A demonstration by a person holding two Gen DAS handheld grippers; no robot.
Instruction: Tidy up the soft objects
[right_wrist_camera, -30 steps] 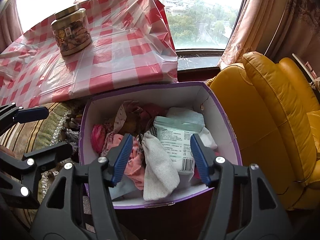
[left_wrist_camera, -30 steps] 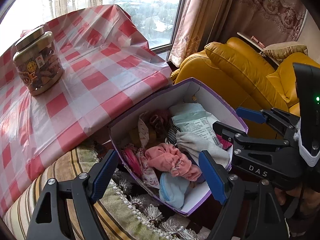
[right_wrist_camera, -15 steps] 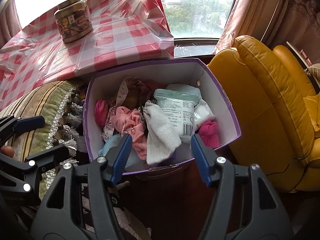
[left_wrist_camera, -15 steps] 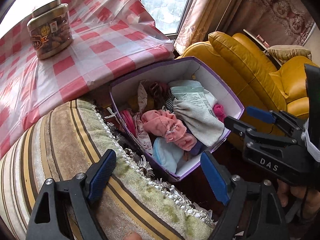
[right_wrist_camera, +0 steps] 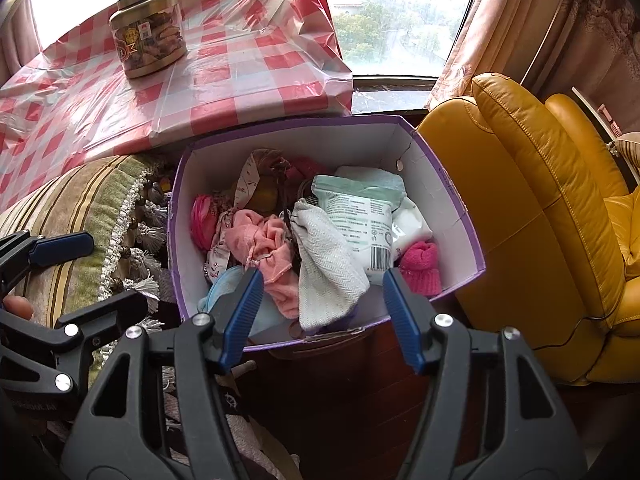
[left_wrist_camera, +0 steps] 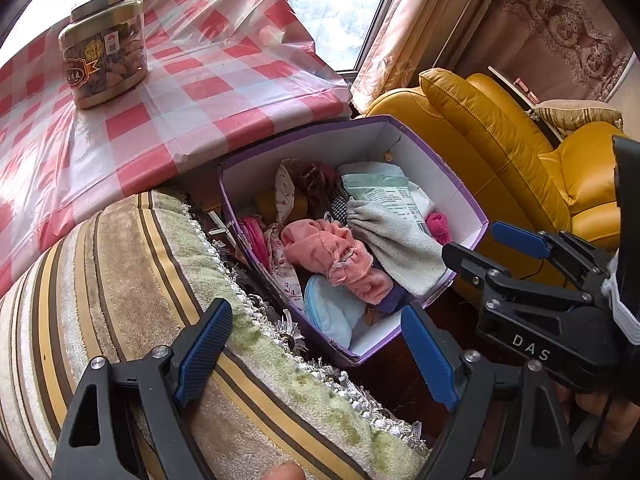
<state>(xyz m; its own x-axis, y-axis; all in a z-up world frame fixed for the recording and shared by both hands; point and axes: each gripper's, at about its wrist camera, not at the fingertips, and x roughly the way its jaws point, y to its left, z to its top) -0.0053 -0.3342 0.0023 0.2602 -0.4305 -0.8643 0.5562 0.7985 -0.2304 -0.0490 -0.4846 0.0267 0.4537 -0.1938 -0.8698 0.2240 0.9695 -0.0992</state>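
Between the striped cushion (right_wrist_camera: 80,208) and yellow armchair (right_wrist_camera: 540,208), mid-frame, sits the purple box (right_wrist_camera: 460,208) of soft things. Both the left gripper (left_wrist_camera: 316,356) and right gripper (right_wrist_camera: 322,316) gape empty, seemingly short of it.

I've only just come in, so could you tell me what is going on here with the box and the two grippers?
A person holds a gripper in each hand above a purple-rimmed box crammed with soft things: a pink cloth, a grey herringbone pouch, a mint-green packet and a bright pink knit piece. The left gripper and right gripper are both open and empty; nothing has been picked up yet.
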